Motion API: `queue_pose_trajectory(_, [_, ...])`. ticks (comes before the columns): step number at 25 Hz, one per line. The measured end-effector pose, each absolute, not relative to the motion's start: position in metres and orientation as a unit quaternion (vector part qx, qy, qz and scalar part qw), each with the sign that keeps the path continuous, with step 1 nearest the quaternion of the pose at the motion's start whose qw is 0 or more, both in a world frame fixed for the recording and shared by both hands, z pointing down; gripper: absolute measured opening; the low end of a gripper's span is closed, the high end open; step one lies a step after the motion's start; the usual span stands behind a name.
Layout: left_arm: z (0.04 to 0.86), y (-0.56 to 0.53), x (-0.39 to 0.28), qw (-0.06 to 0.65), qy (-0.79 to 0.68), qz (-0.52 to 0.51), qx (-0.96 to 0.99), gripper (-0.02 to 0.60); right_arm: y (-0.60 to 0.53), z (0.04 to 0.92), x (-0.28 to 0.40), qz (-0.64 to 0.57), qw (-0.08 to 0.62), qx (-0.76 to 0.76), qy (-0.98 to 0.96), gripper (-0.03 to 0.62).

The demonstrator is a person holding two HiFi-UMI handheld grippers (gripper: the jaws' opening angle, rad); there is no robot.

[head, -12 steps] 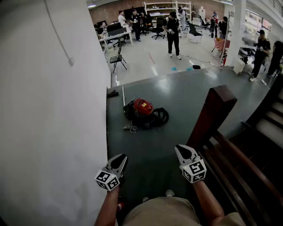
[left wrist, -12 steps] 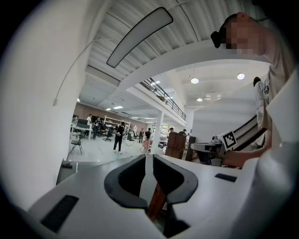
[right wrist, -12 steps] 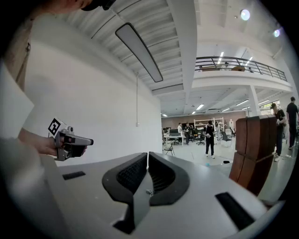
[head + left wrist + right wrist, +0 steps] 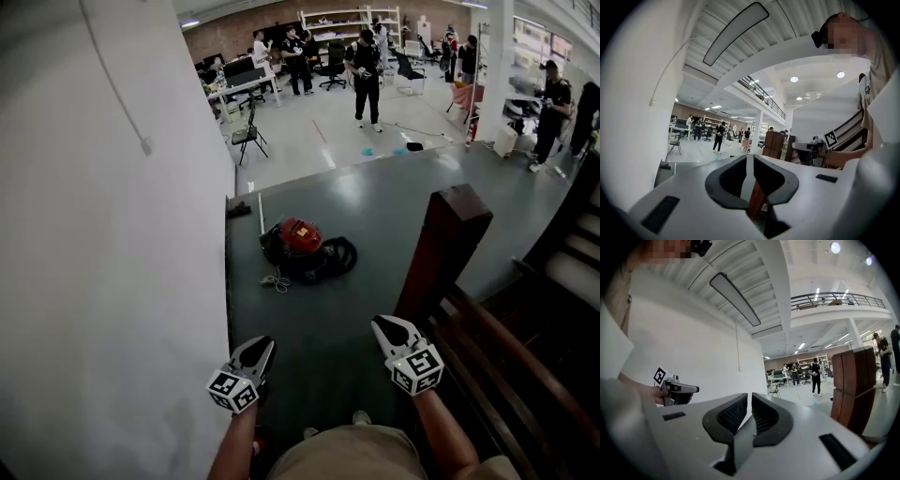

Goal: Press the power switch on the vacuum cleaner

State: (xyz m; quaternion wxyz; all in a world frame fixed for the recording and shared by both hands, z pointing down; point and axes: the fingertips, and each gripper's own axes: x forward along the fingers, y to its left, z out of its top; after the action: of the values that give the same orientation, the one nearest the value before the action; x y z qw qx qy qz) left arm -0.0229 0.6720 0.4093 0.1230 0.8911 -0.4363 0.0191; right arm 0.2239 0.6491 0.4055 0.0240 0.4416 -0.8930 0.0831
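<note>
The vacuum cleaner, red on top with a black body and a coiled black hose, lies on the dark grey floor well ahead of me in the head view. My left gripper and my right gripper are held side by side, low in that view, far short of the vacuum and pointing towards it. Both are shut with nothing between the jaws, as the left gripper and right gripper show in their own views. The vacuum is hidden in both gripper views.
A white wall runs along the left. A dark wooden newel post, a handrail and stairs stand at the right. A white cable lies beside the vacuum. Several people and a folding chair are far back.
Both grippers sit slightly lower in the head view, and the scene has shifted a little. The vacuum lies where it was. The jaws look the same.
</note>
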Motion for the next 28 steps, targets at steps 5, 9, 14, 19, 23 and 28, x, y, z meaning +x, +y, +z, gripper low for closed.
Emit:
queue_pose_trajectory(5, [0.419,0.673,0.004,0.125,-0.438,0.027,0.89,0.043,0.652,0.414,0.25,0.087,0.03,0.436,-0.895,0.017])
queue_pose_trajectory(9, [0.426,0.679,0.021,0.131,-0.437,0.036,0.889,0.006,0.655,0.427,0.264,0.113,0.018,0.435,-0.893,0.017])
queue_pose_trajectory(14, [0.43,0.681,0.026,0.14,-0.429,0.049,0.891,0.006,0.654,0.441,0.262,0.164,0.001,0.412,-0.896,0.011])
queue_pose_trajectory(19, [0.438,0.65,-0.007,0.147,-0.457,0.062,0.875,0.005,0.625,0.45,0.246,0.178,0.005,0.422,-0.889,0.009])
queue_pose_trajectory(23, [0.439,0.618,-0.03,0.156,-0.469,0.072,0.866,0.005,0.604,0.44,0.226,0.172,0.004,0.425,-0.889,0.009])
queue_pose_trajectory(28, [0.427,0.579,-0.051,0.137,-0.46,0.064,0.875,0.005,0.578,0.436,0.205,0.168,0.012,0.415,-0.894,0.009])
